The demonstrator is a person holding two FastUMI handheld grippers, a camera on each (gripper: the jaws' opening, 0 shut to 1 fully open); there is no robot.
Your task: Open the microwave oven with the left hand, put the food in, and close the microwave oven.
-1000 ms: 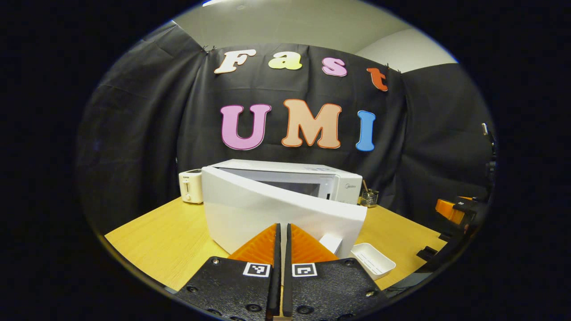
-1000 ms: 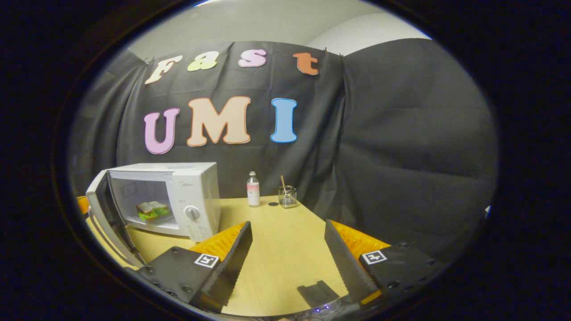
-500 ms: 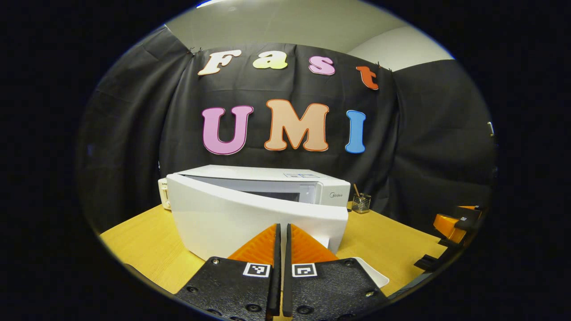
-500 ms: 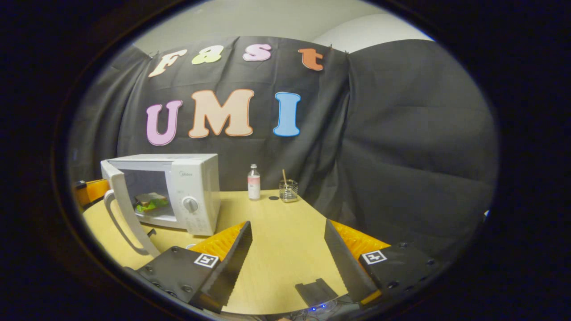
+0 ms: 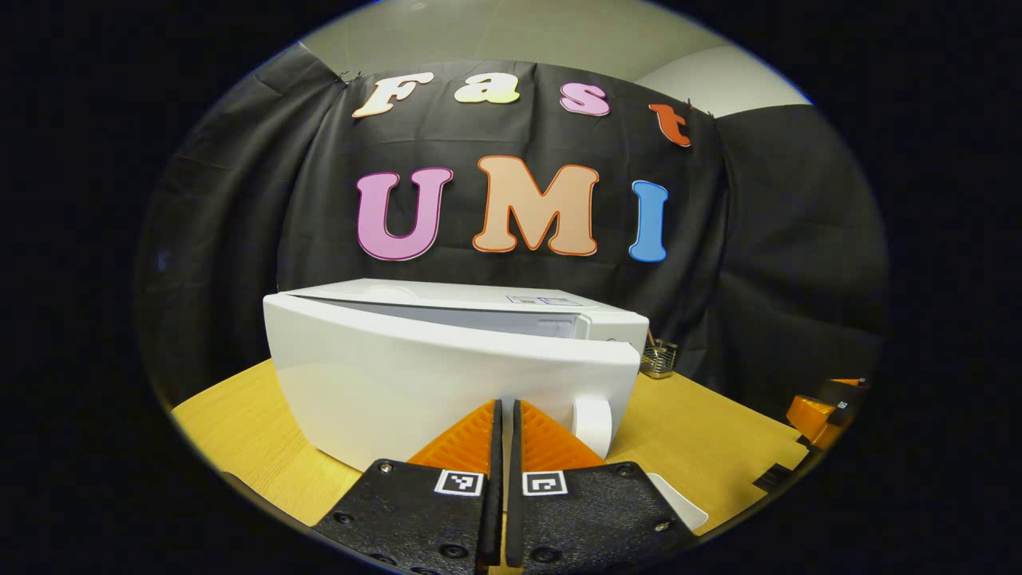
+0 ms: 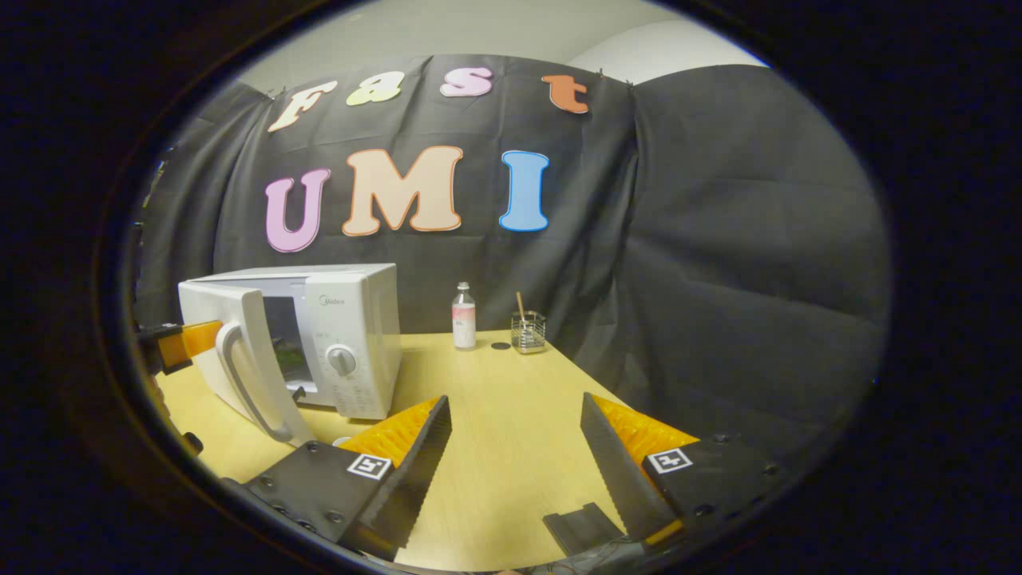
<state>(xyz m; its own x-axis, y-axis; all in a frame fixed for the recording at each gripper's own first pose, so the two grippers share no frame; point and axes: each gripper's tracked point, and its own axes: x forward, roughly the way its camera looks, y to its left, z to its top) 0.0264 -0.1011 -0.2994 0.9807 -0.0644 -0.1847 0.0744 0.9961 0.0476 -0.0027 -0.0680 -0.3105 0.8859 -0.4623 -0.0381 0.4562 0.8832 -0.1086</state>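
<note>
The white microwave (image 5: pixel 479 311) stands on the wooden table with its door (image 5: pixel 415 383) ajar, a narrow gap left at the handle side. My left gripper (image 5: pixel 505 403) is shut with nothing between its fingers, its tips against the door's outer face, just left of the handle (image 5: pixel 592 423). In the right gripper view the microwave (image 6: pixel 355 319) stands at left, its door (image 6: pixel 231 335) still angled outward, and the left gripper (image 6: pixel 180 343) sits behind the door. A sliver of the food (image 6: pixel 289 361) shows through the gap. My right gripper (image 6: pixel 515 399) hovers open over the table, well right of the microwave.
A white tray (image 5: pixel 679 501) lies on the table below the door's handle side. A small bottle (image 6: pixel 463 315) and a wire cup (image 6: pixel 528 331) stand at the table's back edge. A flat black piece (image 6: pixel 583 529) lies near the front edge.
The door has swung from wide open to nearly shut, pushed by my left gripper. The sandwich, plainly visible before, is now mostly hidden behind the door. The right gripper stays open.
</note>
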